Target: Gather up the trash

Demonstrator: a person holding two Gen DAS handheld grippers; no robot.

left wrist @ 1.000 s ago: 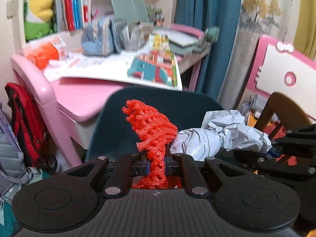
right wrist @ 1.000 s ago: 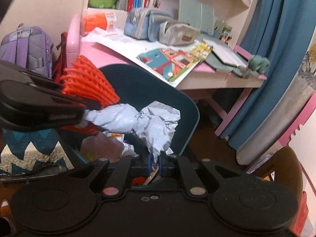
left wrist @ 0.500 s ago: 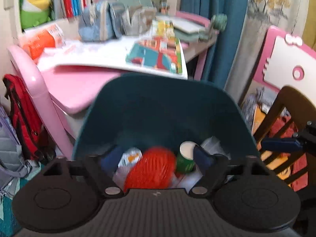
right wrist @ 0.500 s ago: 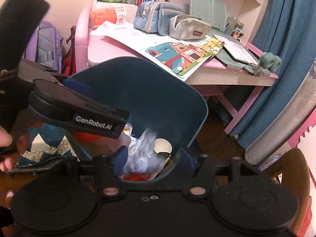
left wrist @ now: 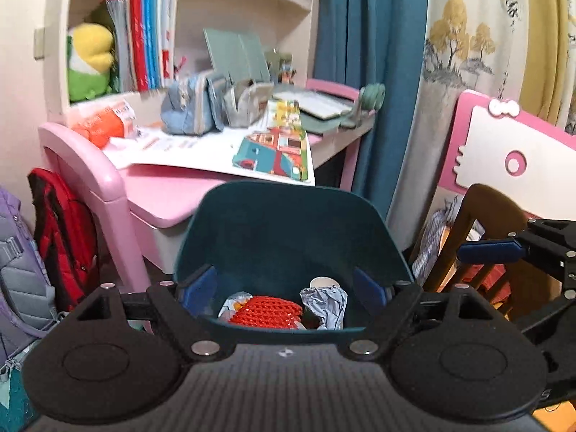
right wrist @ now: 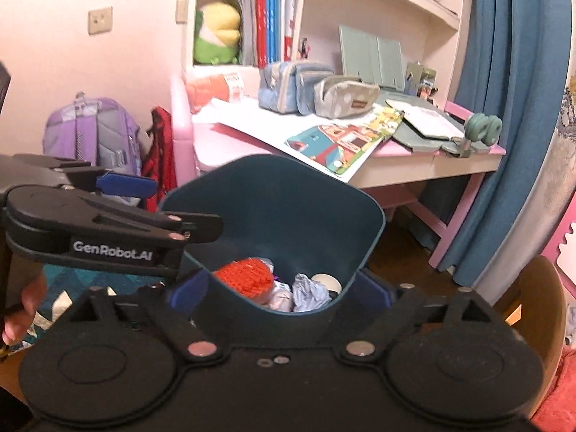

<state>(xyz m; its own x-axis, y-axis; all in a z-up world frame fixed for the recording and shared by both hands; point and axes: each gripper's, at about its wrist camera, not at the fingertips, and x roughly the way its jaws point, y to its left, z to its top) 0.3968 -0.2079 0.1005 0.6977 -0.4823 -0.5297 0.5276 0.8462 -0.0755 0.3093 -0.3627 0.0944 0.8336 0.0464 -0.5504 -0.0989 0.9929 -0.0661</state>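
A: The pink bench (left wrist: 169, 194) stands behind the dark teal bin (left wrist: 288, 223). Where is the trash?

B: Inside the bin, at the bottom: the red mesh net (left wrist: 266, 312), beside it the crumpled grey paper (left wrist: 324, 302), and a small cup (right wrist: 325, 280) behind.

A: And the claws?

B: The left claw (left wrist: 284, 288) is spread wide and pinches nothing. The right claw (right wrist: 280, 293) is opening now, also with nothing between its pads.

A: So how to finish well?

B: I think: lift both straight off the rim, without knocking the bin.
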